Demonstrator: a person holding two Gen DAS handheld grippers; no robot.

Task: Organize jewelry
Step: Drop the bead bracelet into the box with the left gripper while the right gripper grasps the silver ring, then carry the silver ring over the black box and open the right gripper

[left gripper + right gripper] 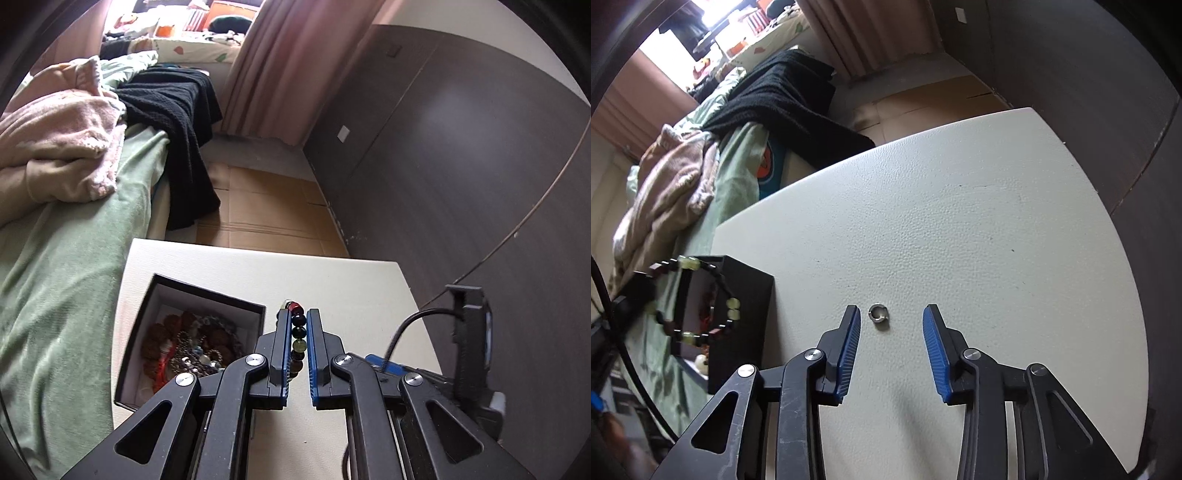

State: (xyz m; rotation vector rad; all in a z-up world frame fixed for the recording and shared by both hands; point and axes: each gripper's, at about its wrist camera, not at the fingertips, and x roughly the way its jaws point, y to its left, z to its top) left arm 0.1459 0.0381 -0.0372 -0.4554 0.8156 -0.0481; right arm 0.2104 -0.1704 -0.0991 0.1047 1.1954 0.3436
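Glossy round beads of a bracelet sit clenched between my left gripper fingers beside the black box, while my right gripper fingers straddle, released, a small metal ring on the pebbled tabletop.

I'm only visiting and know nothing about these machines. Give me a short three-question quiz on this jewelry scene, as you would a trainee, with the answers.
1. True or false: the left gripper is closed on a beaded bracelet.
2. What lies on the white table between the fingers of the open right gripper?
A) a coin
B) a small silver ring
C) a key
3. Fill in: the black box already holds ____.

Key:
1. True. The beads sit between its blue pads.
2. B. The ring is untouched, with the jaws wide apart.
3. Other beaded jewelry, in a tangled pile.
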